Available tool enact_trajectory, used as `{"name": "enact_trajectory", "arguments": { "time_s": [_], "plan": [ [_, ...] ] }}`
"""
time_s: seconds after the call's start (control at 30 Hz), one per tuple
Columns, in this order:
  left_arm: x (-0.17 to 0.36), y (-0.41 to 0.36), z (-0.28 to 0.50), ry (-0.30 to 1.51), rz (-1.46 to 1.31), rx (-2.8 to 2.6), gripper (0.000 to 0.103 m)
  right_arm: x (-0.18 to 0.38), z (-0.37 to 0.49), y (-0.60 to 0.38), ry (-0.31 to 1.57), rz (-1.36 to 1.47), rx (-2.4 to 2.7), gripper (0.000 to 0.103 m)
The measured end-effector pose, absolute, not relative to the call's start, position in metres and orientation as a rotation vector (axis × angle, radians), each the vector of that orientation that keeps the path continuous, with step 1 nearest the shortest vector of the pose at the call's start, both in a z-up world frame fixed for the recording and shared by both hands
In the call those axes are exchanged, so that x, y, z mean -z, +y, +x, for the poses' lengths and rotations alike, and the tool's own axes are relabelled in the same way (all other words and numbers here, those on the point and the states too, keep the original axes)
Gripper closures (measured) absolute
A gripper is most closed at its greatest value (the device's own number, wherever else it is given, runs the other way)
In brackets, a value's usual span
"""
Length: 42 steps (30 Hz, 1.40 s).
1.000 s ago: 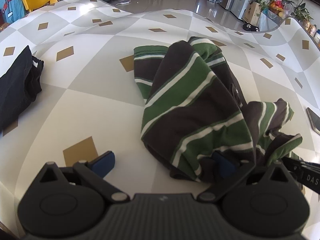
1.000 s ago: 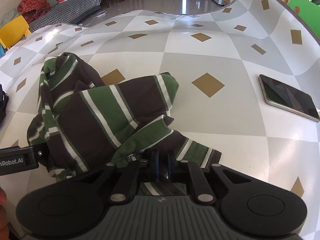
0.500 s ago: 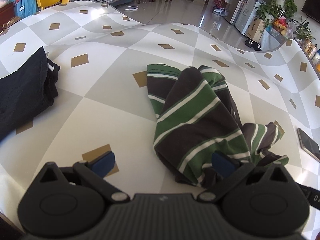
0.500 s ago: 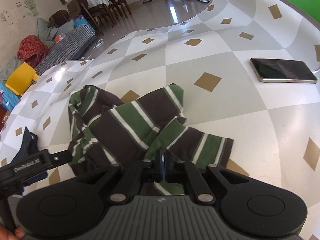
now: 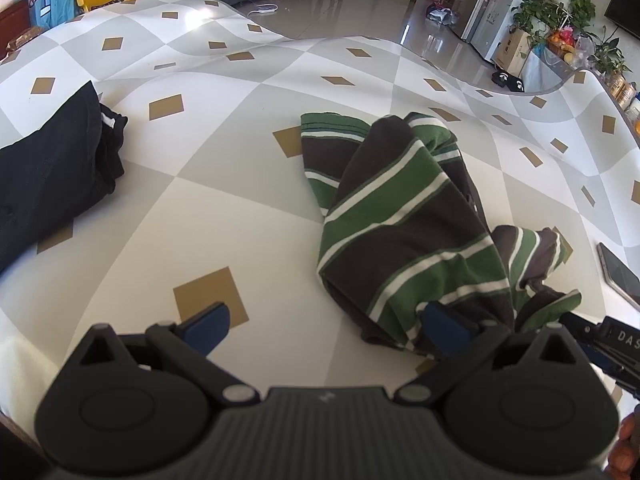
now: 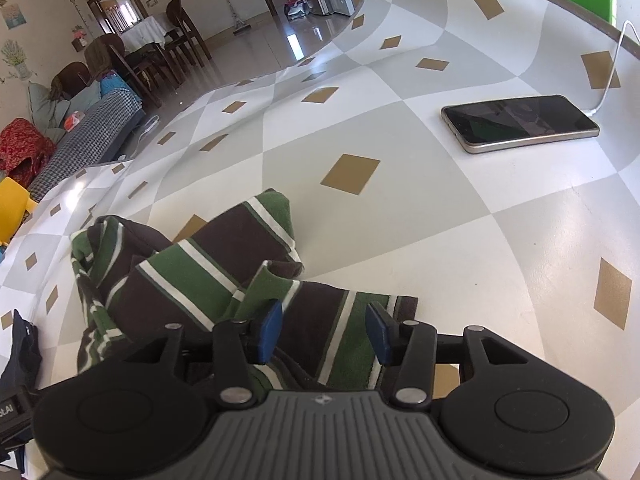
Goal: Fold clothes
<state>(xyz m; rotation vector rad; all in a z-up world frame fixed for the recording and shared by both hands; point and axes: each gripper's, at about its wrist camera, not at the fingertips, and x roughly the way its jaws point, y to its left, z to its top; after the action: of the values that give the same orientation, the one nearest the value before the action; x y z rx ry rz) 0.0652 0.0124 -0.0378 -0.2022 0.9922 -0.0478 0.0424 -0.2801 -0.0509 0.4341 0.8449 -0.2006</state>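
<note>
A crumpled brown, green and white striped shirt (image 5: 400, 216) lies on the checked tablecloth (image 5: 224, 208). My left gripper (image 5: 324, 326) stands wide open just short of the shirt's near edge, its right pad (image 5: 444, 326) against the cloth and its left pad over bare table. In the right wrist view the same shirt (image 6: 224, 276) lies under my right gripper (image 6: 324, 334). Its jaws are opening, and the blue pads stand apart above a flat striped part without pressing on it.
A dark folded garment (image 5: 48, 168) lies at the left of the table. A phone (image 6: 520, 122) on a white cable rests at the right. The other gripper's body (image 5: 608, 344) shows at the right edge of the left wrist view, and the table's far edge drops to the floor.
My right gripper, shut on the shirt before, has spread its pads and let the cloth go, rolling and shifting sideways. The left gripper stayed wide open, backing off slightly.
</note>
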Motion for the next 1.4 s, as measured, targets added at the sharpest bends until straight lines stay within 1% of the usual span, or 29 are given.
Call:
{"name": "enact_trajectory", "arguments": {
  "time_s": [0.1,0.37,0.43,0.47,0.5,0.53,0.57,0.6,0.63,0.9,1.07,1.1,1.17,1.2,1.23,1.3,1.4],
  "plan": [
    [0.040,0.013,0.066,0.999,-0.200,0.042,0.000,0.054,0.040,-0.275,0.803,0.426,0.195,0.054],
    [0.043,0.011,0.068,1.006,-0.197,0.033,0.000,0.056,0.043,-0.250,0.800,0.289,0.144,0.054],
    [0.044,0.011,0.069,1.008,-0.198,0.031,0.000,0.057,0.043,-0.245,0.803,0.260,0.125,0.066],
    [0.044,0.011,0.069,1.010,-0.199,0.030,0.000,0.057,0.043,-0.242,0.805,0.241,0.119,0.070],
    [0.045,0.011,0.069,1.011,-0.201,0.029,0.000,0.057,0.043,-0.240,0.808,0.228,0.110,0.081],
    [0.045,0.011,0.069,1.012,-0.202,0.028,0.000,0.057,0.043,-0.239,0.813,0.228,0.097,0.090],
    [0.045,0.012,0.069,1.011,-0.202,0.027,0.000,0.057,0.043,-0.239,0.818,0.239,0.084,0.092],
    [0.044,0.012,0.068,1.010,-0.202,0.025,0.000,0.057,0.043,-0.239,0.823,0.255,0.072,0.099],
    [0.044,0.012,0.068,1.008,-0.202,0.024,0.000,0.056,0.042,-0.239,0.823,0.270,0.061,0.101],
    [0.034,0.018,0.067,0.973,-0.234,0.014,0.000,0.028,0.022,-0.230,0.758,0.364,-0.059,0.100],
    [0.030,0.019,0.064,0.963,-0.232,0.015,0.000,0.018,0.007,-0.218,0.739,0.348,-0.099,0.100],
    [0.030,0.019,0.064,0.963,-0.231,0.015,0.000,0.019,0.006,-0.219,0.733,0.350,-0.080,0.098],
    [0.030,0.019,0.062,0.966,-0.232,0.018,0.000,0.022,0.007,-0.224,0.732,0.349,-0.033,0.084],
    [0.030,0.018,0.061,0.967,-0.231,0.020,0.000,0.024,0.008,-0.229,0.733,0.339,-0.002,0.073],
    [0.030,0.018,0.061,0.966,-0.228,0.021,0.000,0.026,0.008,-0.233,0.726,0.330,0.032,0.068],
    [0.030,0.018,0.059,0.966,-0.222,0.024,0.000,0.029,0.011,-0.239,0.721,0.343,0.072,0.063],
    [0.029,0.017,0.059,0.966,-0.228,0.030,0.000,0.034,0.015,-0.249,0.720,0.375,0.116,0.060]
  ]
}}
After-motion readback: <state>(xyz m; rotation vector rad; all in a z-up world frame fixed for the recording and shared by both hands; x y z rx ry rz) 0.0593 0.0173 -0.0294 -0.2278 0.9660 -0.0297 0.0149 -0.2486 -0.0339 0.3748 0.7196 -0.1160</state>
